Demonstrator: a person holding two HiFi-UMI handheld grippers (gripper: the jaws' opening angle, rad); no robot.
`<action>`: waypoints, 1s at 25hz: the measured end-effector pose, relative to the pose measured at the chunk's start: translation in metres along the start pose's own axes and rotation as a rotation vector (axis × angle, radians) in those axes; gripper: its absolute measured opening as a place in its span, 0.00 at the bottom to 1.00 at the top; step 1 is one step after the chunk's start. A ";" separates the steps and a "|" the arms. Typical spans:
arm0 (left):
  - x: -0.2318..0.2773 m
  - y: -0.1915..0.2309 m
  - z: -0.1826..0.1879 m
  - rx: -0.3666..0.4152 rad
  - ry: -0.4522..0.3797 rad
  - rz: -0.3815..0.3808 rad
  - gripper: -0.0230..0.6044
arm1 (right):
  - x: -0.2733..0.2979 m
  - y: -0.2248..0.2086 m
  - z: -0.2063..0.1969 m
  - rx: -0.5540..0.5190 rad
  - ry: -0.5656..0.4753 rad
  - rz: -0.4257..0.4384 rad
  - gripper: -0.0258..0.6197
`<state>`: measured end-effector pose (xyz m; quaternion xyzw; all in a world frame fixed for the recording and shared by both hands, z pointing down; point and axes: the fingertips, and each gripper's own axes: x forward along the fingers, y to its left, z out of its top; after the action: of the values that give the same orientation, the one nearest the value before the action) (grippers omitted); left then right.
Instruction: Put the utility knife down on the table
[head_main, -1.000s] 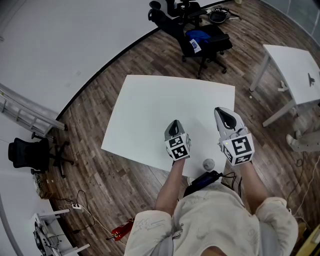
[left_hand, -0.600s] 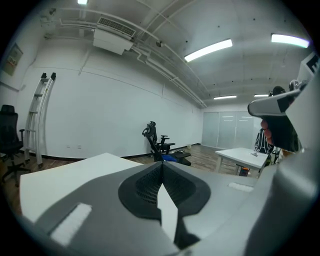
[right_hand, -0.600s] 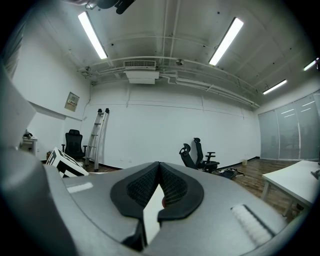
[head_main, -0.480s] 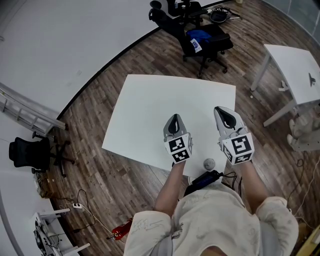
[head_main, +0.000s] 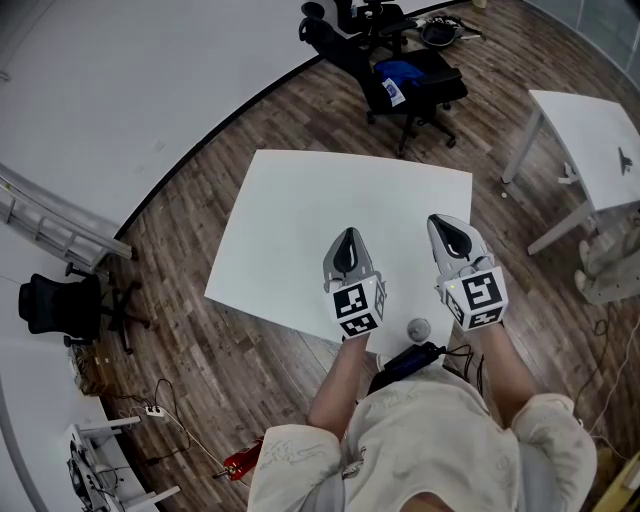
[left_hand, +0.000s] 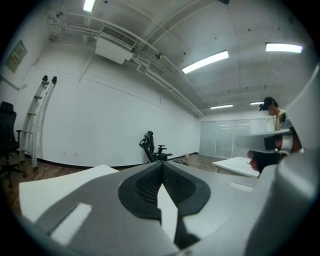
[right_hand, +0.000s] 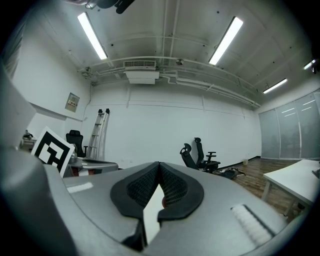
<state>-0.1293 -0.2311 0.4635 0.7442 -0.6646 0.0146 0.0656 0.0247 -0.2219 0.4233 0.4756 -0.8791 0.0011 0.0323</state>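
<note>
While the grey left gripper (head_main: 348, 240) and grey right gripper (head_main: 450, 228) hovered above the near edge of the white rectangular table (head_main: 300, 200), each had its jaws pressed together, empty. No utility knife showed anywhere; it would probably be light, rigid and sharp-bladed, best gripped mid-handle.

Underfoot, dark wood-plank floor (head_main: 200, 210) bounded by a curved white wall (head_main: 110, 70). At the top of the head view, a black office chair (head_main: 405, 85) with something blue (head_main: 397, 71) on the seat. Against the wall at left, a leaning metal ladder (head_main: 50, 225), and near it a second black chair (head_main: 55, 305). At right, a separate white table (head_main: 585, 125) on thin legs. Lower down, a small grey round thing (head_main: 418, 327) just beside a black-and-blue device (head_main: 408, 360) trailing cables. Overhead, strip lights (right_hand: 92, 35) and a ceiling air-conditioning unit (right_hand: 141, 76).
</note>
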 end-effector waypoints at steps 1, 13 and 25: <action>-0.001 -0.001 0.005 0.006 -0.010 -0.002 0.07 | 0.000 0.000 0.000 0.001 0.000 0.000 0.05; -0.013 -0.013 0.023 0.037 -0.057 -0.024 0.07 | 0.001 0.000 -0.003 0.004 0.000 0.003 0.05; -0.025 -0.023 0.033 0.043 -0.080 -0.060 0.07 | 0.002 0.004 -0.003 0.008 -0.004 0.008 0.05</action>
<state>-0.1114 -0.2078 0.4261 0.7651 -0.6434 -0.0031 0.0235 0.0205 -0.2219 0.4263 0.4724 -0.8809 0.0037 0.0288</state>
